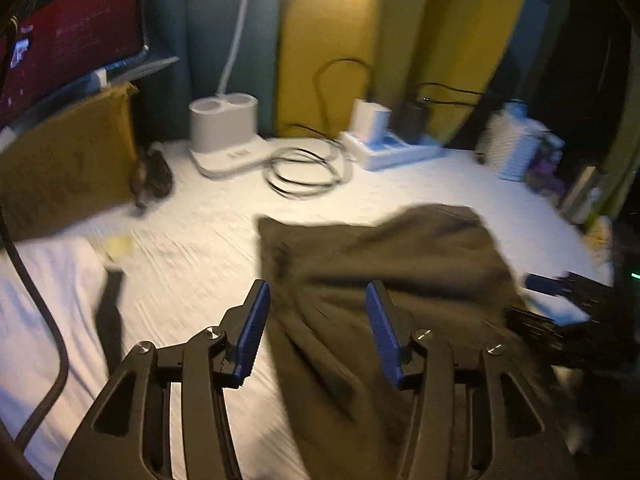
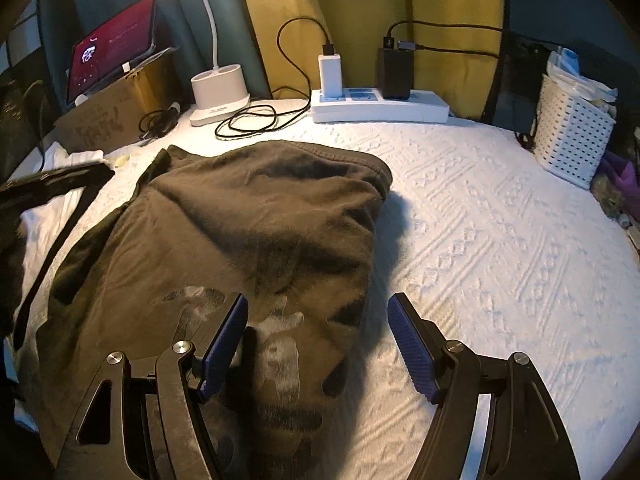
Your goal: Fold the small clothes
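A dark olive-brown garment (image 2: 240, 220) with a faded white print lies rumpled and partly folded on the white textured cover (image 2: 500, 240). In the left wrist view, which is blurred, the garment (image 1: 400, 248) runs from the middle down under my fingers. My left gripper (image 1: 317, 286) is open, its blue pads apart above the cloth's left side and not pressing on it. My right gripper (image 2: 317, 300) is open too, hanging over the garment's right edge, left pad above the print and right pad above bare cover. Neither gripper holds anything.
Along the back stand a white lamp base (image 2: 218, 92), a coiled black cable (image 2: 248, 122), and a power strip (image 2: 380, 106) with chargers. A cardboard box (image 2: 104, 116) carrying a tablet (image 2: 112, 48) is at left, a white basket (image 2: 572, 132) at right.
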A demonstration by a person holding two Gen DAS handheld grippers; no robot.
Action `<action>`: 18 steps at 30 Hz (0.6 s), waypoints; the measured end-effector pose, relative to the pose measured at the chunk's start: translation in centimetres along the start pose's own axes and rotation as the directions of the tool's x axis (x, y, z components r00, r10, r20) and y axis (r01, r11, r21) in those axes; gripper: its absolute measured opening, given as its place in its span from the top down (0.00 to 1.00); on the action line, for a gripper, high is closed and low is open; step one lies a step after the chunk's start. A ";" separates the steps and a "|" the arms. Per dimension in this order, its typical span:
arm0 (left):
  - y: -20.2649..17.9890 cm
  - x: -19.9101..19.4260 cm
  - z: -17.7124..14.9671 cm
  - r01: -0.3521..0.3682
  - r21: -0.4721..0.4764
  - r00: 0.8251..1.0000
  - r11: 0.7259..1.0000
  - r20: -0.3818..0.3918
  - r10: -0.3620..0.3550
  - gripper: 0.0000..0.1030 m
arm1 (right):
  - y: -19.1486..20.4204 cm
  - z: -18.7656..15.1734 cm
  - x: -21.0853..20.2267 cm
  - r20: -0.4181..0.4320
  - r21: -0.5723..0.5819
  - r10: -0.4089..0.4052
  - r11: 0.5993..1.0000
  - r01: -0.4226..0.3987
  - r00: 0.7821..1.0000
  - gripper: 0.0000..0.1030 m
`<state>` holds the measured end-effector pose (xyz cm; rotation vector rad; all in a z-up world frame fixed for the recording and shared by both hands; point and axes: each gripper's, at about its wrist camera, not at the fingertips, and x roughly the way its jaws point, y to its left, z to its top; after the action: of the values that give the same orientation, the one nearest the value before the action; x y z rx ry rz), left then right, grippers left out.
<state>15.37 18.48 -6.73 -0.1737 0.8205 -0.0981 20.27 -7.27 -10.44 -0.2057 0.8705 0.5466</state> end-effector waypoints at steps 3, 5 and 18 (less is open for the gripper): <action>-1.2 -1.0 -1.8 0.081 -0.010 0.996 0.997 -0.037 -0.082 0.52 | -0.1 -0.6 -0.8 0.008 0.006 0.001 1.000 -0.001 1.000 0.28; -2.1 -1.4 -3.3 0.115 -0.004 0.991 0.993 -0.067 -0.115 0.52 | 0.0 -1.0 -1.4 0.014 0.010 0.001 1.000 -0.001 1.000 0.28; 0.9 -1.9 -7.8 0.251 -0.142 0.966 0.958 -0.027 -0.257 0.51 | -0.3 -4.3 -4.3 0.015 0.043 0.004 0.999 -0.005 1.000 0.28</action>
<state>8.42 18.76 -10.75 -0.4087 0.8476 -0.2887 15.33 -10.84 -9.84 -0.1602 0.8671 0.5323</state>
